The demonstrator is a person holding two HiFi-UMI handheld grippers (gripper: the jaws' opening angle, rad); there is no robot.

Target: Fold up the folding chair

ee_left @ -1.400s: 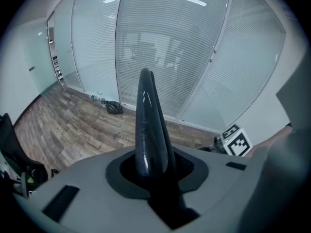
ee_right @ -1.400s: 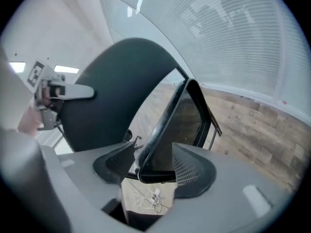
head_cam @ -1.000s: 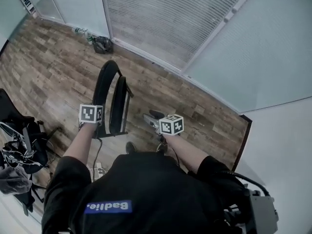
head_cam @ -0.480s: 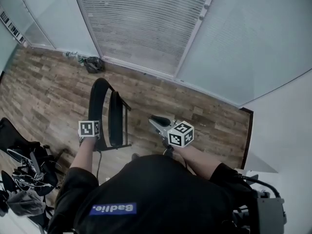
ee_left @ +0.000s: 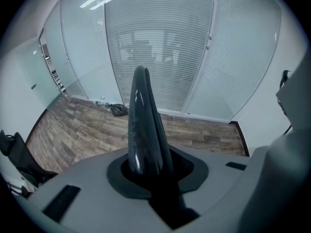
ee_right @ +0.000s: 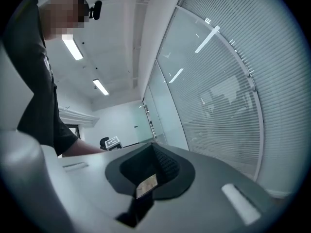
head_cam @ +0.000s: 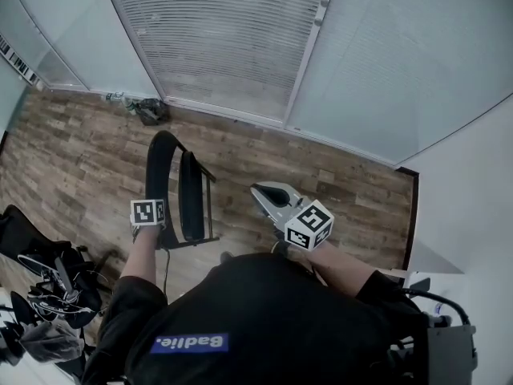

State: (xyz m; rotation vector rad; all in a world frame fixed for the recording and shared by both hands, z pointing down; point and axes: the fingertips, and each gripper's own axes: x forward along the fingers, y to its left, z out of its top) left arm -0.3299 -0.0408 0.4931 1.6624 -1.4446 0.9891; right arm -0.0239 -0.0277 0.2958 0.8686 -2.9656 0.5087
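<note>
The black folding chair (head_cam: 183,184) stands on the wooden floor, folded nearly flat, with its curved back frame toward the glass wall. My left gripper (head_cam: 154,224) points down at its near end and is shut on a black part of the chair (ee_left: 144,125), which rises between the jaws of the left gripper (ee_left: 146,166). My right gripper (head_cam: 261,192) is raised to the right of the chair, apart from it and pointing about level at the blinds. The right gripper (ee_right: 154,166) has just been closing its jaws and is shut with nothing between them.
A glass wall with blinds (head_cam: 224,38) runs along the far side. A dark bag (head_cam: 151,111) lies by its base. A black pile of gear and cables (head_cam: 48,283) sits at the lower left. A person's arm and dark shirt (ee_right: 39,106) fill the left of the right gripper view.
My right gripper has risen and swung up away from the floor, and its jaws have come together empty. The left gripper has stayed on the chair.
</note>
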